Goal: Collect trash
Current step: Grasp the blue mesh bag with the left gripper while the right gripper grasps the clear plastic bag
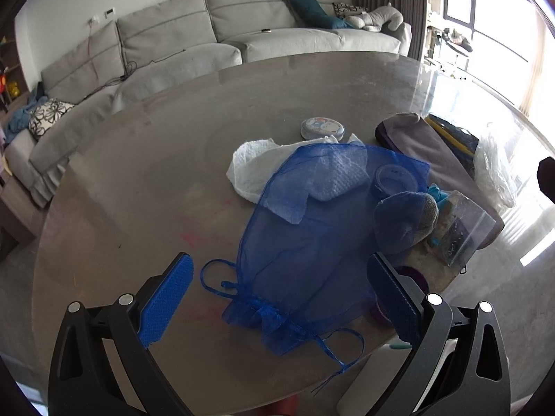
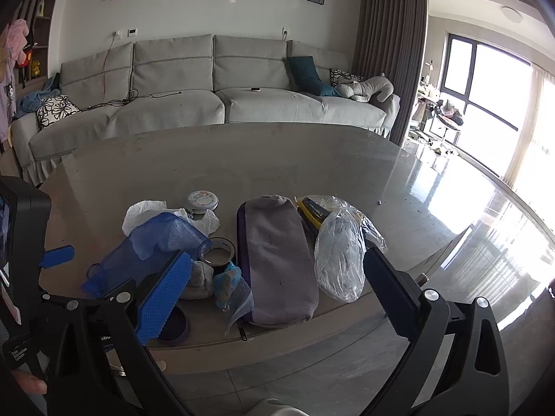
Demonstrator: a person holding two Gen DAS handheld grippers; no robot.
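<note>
A blue mesh drawstring bag (image 1: 312, 239) lies flat on the grey table (image 1: 138, 173), partly over a crumpled white paper towel (image 1: 253, 166), a tape roll (image 1: 395, 176) and a grey sock (image 1: 409, 222). My left gripper (image 1: 279, 258) is open just above the bag's gathered mouth, holding nothing. In the right wrist view my right gripper (image 2: 277, 253) is open at the table's near edge, in front of a grey pouch (image 2: 277, 260). A crumpled clear plastic bag (image 2: 343, 253) sits by its right finger, and a clear packet with blue bits (image 2: 229, 284) by its left finger.
A round printed tin (image 2: 201, 201) stands behind the paper towel (image 2: 145, 211). A purple lid (image 2: 177, 326) sits at the table's near edge. A dark and yellow item (image 2: 312, 211) lies behind the plastic bag. A grey sofa (image 2: 215, 104) runs beyond the table; glossy floor lies to the right.
</note>
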